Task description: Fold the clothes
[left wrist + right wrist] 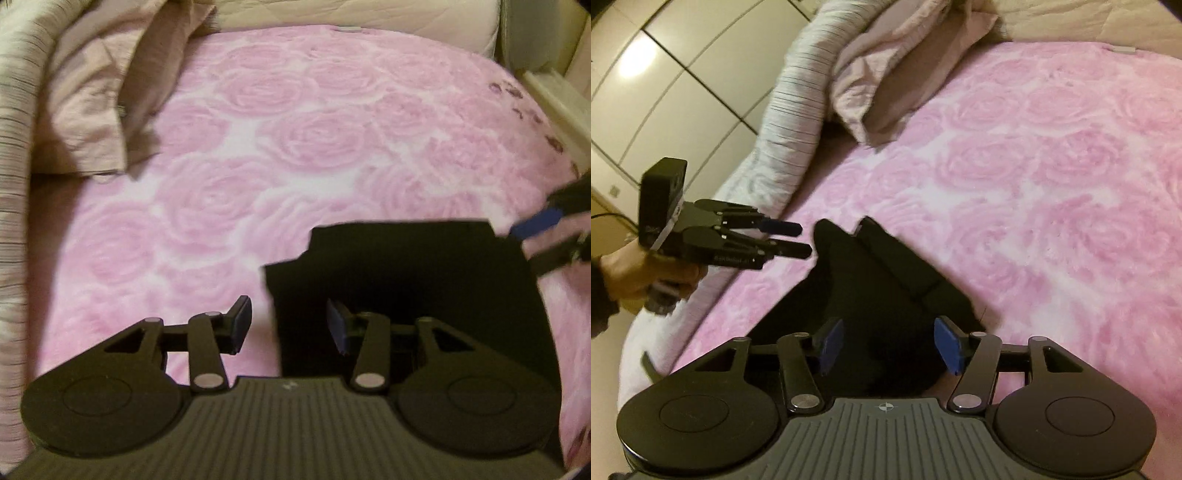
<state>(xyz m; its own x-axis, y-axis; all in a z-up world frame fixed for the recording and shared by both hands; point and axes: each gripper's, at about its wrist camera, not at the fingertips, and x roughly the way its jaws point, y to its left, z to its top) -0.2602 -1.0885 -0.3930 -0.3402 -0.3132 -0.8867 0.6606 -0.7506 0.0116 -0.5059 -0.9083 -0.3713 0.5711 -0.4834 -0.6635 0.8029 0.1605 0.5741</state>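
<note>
Looking down my left claw (288, 326), I see both blue pads parted with nothing pinched between them; the right-side pad (338, 325) sits over the near left edge of the folded black garment (406, 288), the other pad over bare pink. I can't tell if that pad brushes the cloth. The garment lies flat on the pink rose-patterned blanket (295, 140), stretching ahead and to the right of this claw, its far edge stepped at the left corner.

Over on my right claw (886, 345), the jaws stand apart too, released, with the black garment (886, 288) directly beneath and ahead of the gap. Nothing is clamped; the pads stand clear on either side of the dark cloth. From here the fabric runs forward and left to a notched, pointed end.

Off to the left of the right claw, I've got my left claw (798, 240) in sight, held in a hand (646, 273) with a dark sleeve, its fingers slightly parted and pointing at that notched end of the garment, just short of it.

Far ahead and left of both claws, a crumpled beige pillowcase (92, 110) rests on the blanket beside a striped duvet (798, 96). Pale floor tiles (665, 74) show beyond the bed edge.
</note>
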